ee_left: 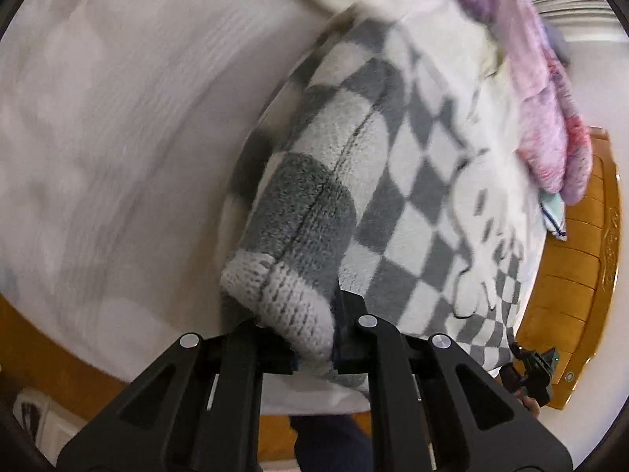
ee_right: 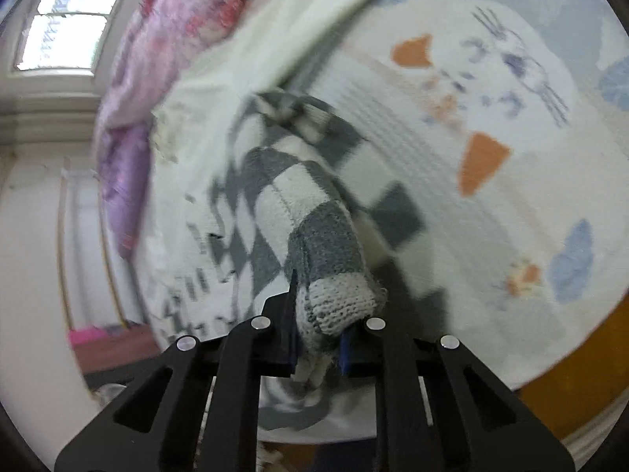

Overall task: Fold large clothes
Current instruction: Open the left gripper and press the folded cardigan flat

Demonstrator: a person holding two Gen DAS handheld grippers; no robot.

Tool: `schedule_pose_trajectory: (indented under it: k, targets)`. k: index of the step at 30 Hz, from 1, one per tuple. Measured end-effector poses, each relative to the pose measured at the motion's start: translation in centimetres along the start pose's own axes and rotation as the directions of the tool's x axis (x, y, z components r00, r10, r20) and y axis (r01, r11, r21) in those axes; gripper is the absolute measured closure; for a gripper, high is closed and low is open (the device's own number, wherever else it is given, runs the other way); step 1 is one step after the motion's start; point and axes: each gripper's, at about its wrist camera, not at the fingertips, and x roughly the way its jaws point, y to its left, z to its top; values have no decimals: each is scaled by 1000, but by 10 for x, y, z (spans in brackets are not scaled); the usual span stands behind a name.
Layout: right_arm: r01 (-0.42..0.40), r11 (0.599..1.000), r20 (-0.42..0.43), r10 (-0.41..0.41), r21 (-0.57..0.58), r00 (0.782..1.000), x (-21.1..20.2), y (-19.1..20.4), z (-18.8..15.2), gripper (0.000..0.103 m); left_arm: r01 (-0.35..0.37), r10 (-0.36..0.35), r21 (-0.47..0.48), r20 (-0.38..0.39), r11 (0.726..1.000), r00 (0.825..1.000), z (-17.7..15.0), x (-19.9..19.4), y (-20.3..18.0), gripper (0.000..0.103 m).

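Soft daylight from a bright, blown-out window (ee_right: pixel 59 19); heavy motion blur, fisheye-bent edges, dark vignette corners.

A home bedroom. Ahead of the right gripper (ee_right: pixel 318 338) spreads a bed (ee_right: pixel 550 405) with an orange-brown wooden frame, covered by a white printed sheet (ee_right: pixel 491 118) with orange and blue shapes. Beyond and to its left lie pink and purple fluffy bedding (ee_right: pixel 177 39) and a bright window (ee_right: pixel 63 15) in a pale wall.
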Motion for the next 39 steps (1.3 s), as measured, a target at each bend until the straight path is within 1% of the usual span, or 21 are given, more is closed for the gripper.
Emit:
schedule_pose_trajectory:
  k: [2,4,6,8,9,10,13,14,15,17,19,20,22,25,27,28,29,32,34,35,39]
  targets:
    - [50,999,-18,-51,-13,999,21,-10,-2,89,-16,16,-37,-18,999,1000,-2,22,13,92]
    - [58,998,-39,-57,32,998,45,-28,-4,88,-29,28,-68,-16,997,999,3,41,18,90]
    - [83,996,-32,-83,16,996,56,-30,-4,87,-50,48,-89,-33,995,998,10,54,19,82]
    - [95,995,-44,-94,18,995,55,-26,-3,84,-39,35,-120,-38,992,999,12,50,17,77]
    - [94,996,-57,-93,7,994,50,-22,-3,83,-36,31,-124,-42,992,999,11,46,17,72]
    - [91,996,-65,-91,-1,994,46,-18,-2,82,-34,29,-124,-44,992,999,9,40,17,61]
    - [132,988,-99,-140,-84,985,30,-3,-2,80,-10,6,-106,-46,994,999,-5,16,28,56]
    - [173,975,-108,-189,-142,976,24,3,-3,79,-22,18,-108,-37,994,999,-10,9,31,48]
    - [204,963,-113,-226,-175,968,20,9,-4,75,-29,26,-119,-23,992,999,-12,4,31,46]
    - [294,923,-100,-326,-249,940,14,14,-5,68,-27,30,-163,14,986,999,-19,-5,35,46]
    - [314,902,-77,-350,-297,934,6,21,-2,68,-21,35,-204,62,979,997,-28,-10,37,46]
    - [306,895,-66,-344,-325,937,1,23,-3,69,-30,55,-216,108,976,993,-35,-17,39,46]
    - [282,845,-33,-333,-455,943,2,48,-4,90,-24,62,-217,169,976,984,-37,-21,35,46]
    - [211,783,-72,-309,-585,948,30,74,-13,95,-50,85,-208,162,977,983,-33,-7,20,45]
    - [218,745,-92,-350,-630,932,61,76,-19,96,-78,107,-195,142,978,984,-28,6,17,39]
    - [248,726,-91,-392,-641,915,81,71,-22,96,-86,112,-200,125,976,986,-24,12,19,39]
    - [263,729,-101,-413,-632,905,97,61,-24,96,-76,100,-212,107,974,989,-21,17,25,39]
    - [267,771,-107,-396,-579,912,111,46,-20,99,-34,52,-223,75,974,996,-21,22,36,38]
    - [312,761,-104,-442,-569,891,102,58,-20,99,-41,58,-202,79,978,995,-19,19,40,38]
    - [322,758,-96,-449,-567,888,94,66,-21,97,-36,53,-196,79,980,995,-18,17,43,34]
    - [233,768,-66,-336,-597,939,74,130,-39,97,-2,13,-168,65,986,998,-11,17,52,31]
